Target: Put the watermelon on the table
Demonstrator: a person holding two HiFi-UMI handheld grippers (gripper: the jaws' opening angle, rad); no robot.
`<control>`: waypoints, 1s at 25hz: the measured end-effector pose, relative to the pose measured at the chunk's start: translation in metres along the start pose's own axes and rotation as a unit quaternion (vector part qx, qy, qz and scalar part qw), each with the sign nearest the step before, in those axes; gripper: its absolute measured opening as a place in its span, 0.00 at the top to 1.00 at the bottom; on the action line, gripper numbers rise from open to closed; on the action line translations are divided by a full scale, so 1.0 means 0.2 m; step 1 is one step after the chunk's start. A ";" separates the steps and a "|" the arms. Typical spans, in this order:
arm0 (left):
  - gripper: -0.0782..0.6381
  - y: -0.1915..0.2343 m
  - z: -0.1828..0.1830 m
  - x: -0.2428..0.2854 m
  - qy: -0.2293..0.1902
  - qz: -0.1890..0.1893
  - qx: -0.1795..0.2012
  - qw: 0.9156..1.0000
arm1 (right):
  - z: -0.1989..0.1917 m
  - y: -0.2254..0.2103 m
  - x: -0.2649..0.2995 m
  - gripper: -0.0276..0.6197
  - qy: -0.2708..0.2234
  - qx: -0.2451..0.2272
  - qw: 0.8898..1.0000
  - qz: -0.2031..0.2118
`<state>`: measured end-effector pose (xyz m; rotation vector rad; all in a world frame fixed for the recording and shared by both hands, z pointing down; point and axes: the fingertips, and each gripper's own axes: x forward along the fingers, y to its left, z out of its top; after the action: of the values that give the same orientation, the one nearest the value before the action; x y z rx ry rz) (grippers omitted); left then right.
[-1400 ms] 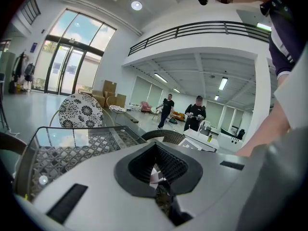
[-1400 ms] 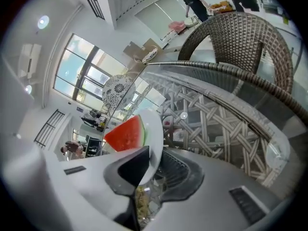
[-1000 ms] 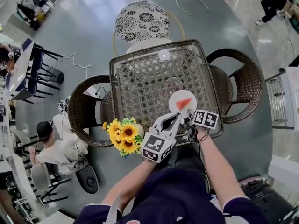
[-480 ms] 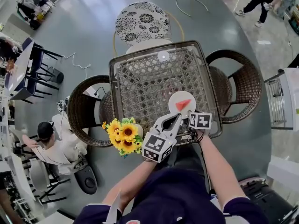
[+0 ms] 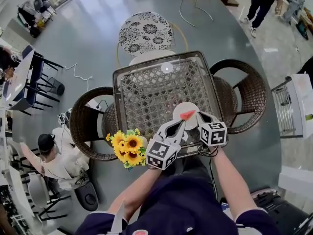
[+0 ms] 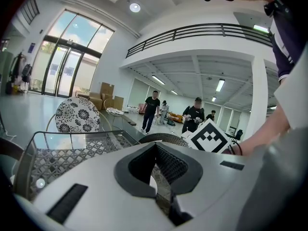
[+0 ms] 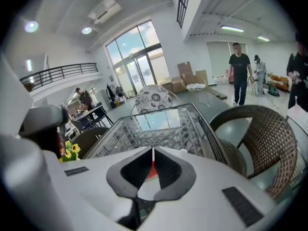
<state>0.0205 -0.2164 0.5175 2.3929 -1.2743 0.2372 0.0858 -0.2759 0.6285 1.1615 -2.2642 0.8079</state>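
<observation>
A red watermelon slice (image 5: 187,114) hangs just over the white plate (image 5: 180,109) at the near right of the glass-topped lattice table (image 5: 156,87). My right gripper (image 5: 196,115) is closing its jaws on the slice. In the right gripper view the slice (image 7: 152,169) shows edge-on, pinched between the pads of the right gripper (image 7: 153,151). Beside it on the left, my left gripper (image 5: 182,124) hovers over the table's near edge. In the left gripper view the left gripper (image 6: 155,144) has its tips together and holds nothing.
A bunch of sunflowers (image 5: 128,146) stands at the table's near left corner. Wicker chairs flank the table on the left (image 5: 90,119) and right (image 5: 249,97), and a patterned round chair (image 5: 146,32) is at the far side. People walk in the background.
My right gripper has risen and rolled, and the watermelon slice has come up off the plate with it. The left gripper has stayed where it was.
</observation>
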 end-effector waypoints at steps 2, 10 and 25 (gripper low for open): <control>0.88 -0.01 0.03 0.00 -0.005 -0.003 0.001 1.000 | 0.11 0.06 -0.06 0.95 -0.034 -0.025 0.999 0.012; 0.88 -0.05 0.19 -0.02 -0.029 -0.009 0.003 1.000 | 0.45 0.25 -0.29 0.95 -0.143 -0.088 0.985 0.046; 0.88 -0.14 0.49 -0.12 -0.081 -0.027 0.044 0.995 | 0.78 0.49 -0.64 0.95 -0.257 -0.130 0.954 0.088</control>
<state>0.0259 -0.2272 0.4131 2.5631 -1.2906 0.0852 0.0515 -0.2655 0.4067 1.1531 -2.8244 0.2622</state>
